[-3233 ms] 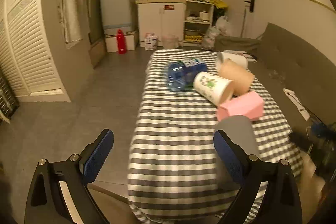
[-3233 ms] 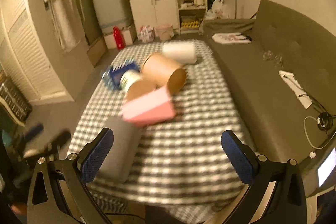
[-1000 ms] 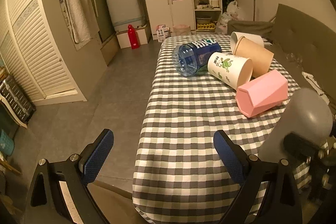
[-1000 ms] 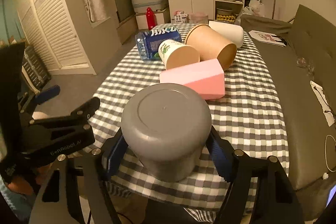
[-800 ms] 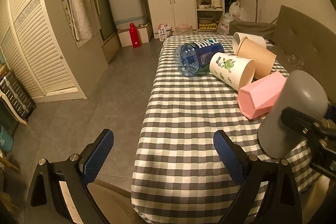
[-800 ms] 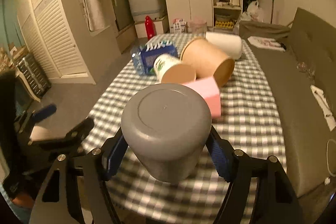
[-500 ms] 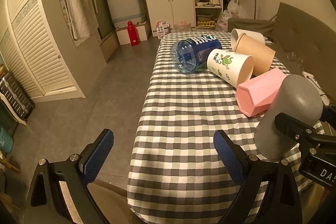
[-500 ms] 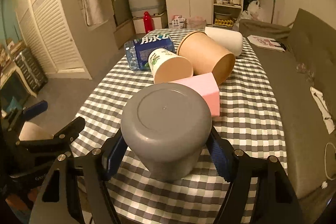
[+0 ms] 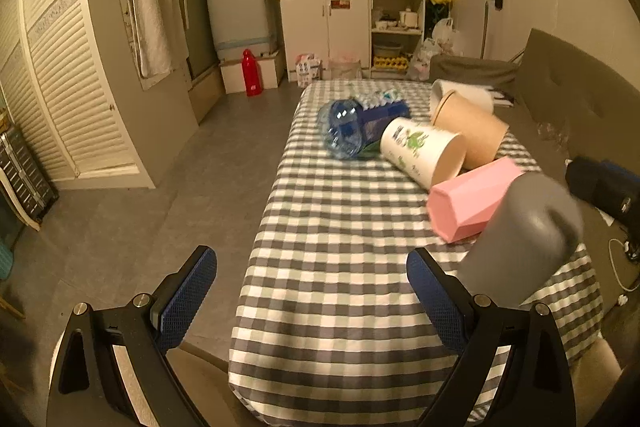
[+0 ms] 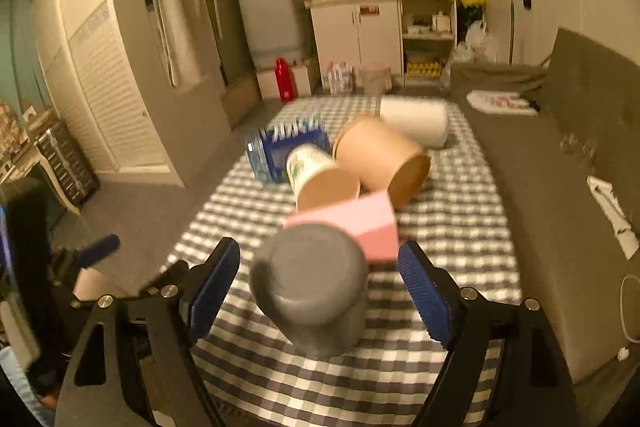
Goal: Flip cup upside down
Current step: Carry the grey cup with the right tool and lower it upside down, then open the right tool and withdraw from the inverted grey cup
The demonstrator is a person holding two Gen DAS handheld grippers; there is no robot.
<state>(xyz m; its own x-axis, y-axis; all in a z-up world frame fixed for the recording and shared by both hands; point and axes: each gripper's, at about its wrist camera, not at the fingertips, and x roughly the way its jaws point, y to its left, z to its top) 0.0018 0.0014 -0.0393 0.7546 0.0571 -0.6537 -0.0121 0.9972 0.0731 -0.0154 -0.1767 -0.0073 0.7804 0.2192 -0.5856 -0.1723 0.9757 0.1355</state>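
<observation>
Left wrist view: your left gripper point(image 9: 312, 291) is spread wide, nothing between the pads, hovering off the near edge of the grey-and-white checked tablecloth point(image 9: 340, 227). The grey plastic cup point(image 9: 520, 243) sits closed end up at the cloth's right side, just beside the pink faceted cup point(image 9: 472, 203) lying on its side.

Right wrist view: your right gripper point(image 10: 320, 279) is released; both pads stand clear of the grey cup point(image 10: 316, 287), which sits between them, blurred. Behind: pink cup point(image 10: 360, 227), printed white paper cup point(image 10: 320, 179), brown paper cup point(image 10: 384, 155), all lying down.
</observation>
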